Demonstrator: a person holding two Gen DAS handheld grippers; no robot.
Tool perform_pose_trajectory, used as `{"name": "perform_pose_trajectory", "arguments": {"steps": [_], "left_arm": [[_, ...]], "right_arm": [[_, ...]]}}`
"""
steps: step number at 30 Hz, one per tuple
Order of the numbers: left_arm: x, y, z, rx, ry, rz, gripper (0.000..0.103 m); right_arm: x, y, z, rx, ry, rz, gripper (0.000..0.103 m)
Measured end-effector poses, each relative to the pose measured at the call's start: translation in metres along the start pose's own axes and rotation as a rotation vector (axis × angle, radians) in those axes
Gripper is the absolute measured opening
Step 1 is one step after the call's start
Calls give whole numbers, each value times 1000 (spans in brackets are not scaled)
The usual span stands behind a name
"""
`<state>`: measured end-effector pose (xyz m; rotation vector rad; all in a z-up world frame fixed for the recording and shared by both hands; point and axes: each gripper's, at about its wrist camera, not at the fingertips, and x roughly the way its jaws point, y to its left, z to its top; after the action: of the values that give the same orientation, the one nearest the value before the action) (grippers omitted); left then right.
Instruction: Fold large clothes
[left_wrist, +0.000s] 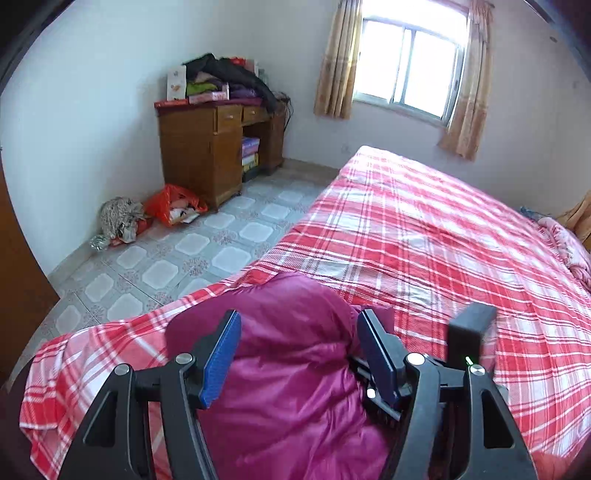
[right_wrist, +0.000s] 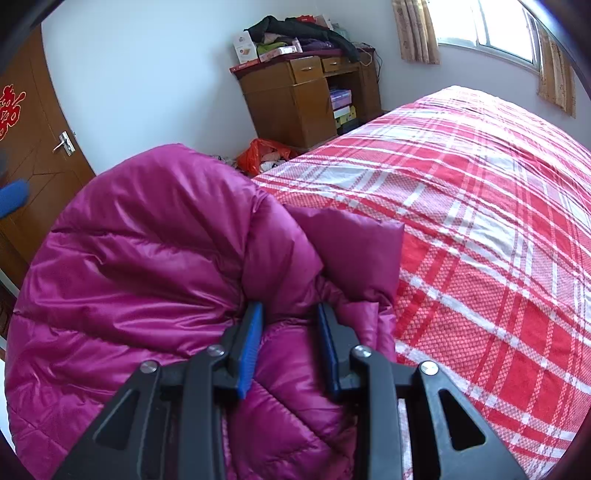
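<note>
A magenta puffer jacket (left_wrist: 291, 373) lies bunched at the near corner of a bed with a red and white plaid sheet (left_wrist: 424, 240). My left gripper (left_wrist: 299, 317) hovers over the jacket with its blue pads wide apart and nothing pinched between them. In the right wrist view the jacket (right_wrist: 147, 240) bulges up large at the left. My right gripper (right_wrist: 290, 306) is shut on a bunched fold of it near a loose flap. A blue pad (right_wrist: 14, 195) of the left gripper shows at the far left edge.
A wooden desk (left_wrist: 207, 155) piled with clothes and boxes stands against the far wall. An orange bag (left_wrist: 173, 203) and a rag bundle lie on the tiled floor (left_wrist: 192, 258). There is a curtained window (left_wrist: 406, 66), a wooden door (right_wrist: 37, 155) and a pink blanket (left_wrist: 561, 240).
</note>
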<state>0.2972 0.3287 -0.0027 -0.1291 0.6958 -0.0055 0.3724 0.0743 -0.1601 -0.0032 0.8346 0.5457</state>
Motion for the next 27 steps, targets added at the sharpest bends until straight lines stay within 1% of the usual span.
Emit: {"name": "perform_pose_trajectory", "arguments": {"steps": [1,2,3,4,6,11,15,18,22,27], "left_arm": [[15,-3,2,5,28,17,59],[31,-3,3,4,61,41,50],[48,0,1,-9,97,68,49],[55,1,-2,-20,119,82,49],[66,4,-6,-34,142,100,49],[76,14,-20,-62,144,112,49],[91,14,-29,-42,146,152,49],[101,17,-33,-49,141,154,50],[105,21,-37,-62,131,148,50],[108,20,-39,-60,125,165,50]], "right_arm": [[-1,1,-1,-1,0,-2,31],[-2,2,-2,0,1,-2,31],[-1,2,-1,2,1,-1,31],[-2,1,-2,7,1,3,31],[-2,-2,-2,22,1,18,31],[-1,-4,0,32,6,31,31],[1,-7,3,37,16,44,31],[4,-9,7,37,23,52,31],[9,-6,9,20,24,37,32],[17,-1,13,10,13,16,32]]}}
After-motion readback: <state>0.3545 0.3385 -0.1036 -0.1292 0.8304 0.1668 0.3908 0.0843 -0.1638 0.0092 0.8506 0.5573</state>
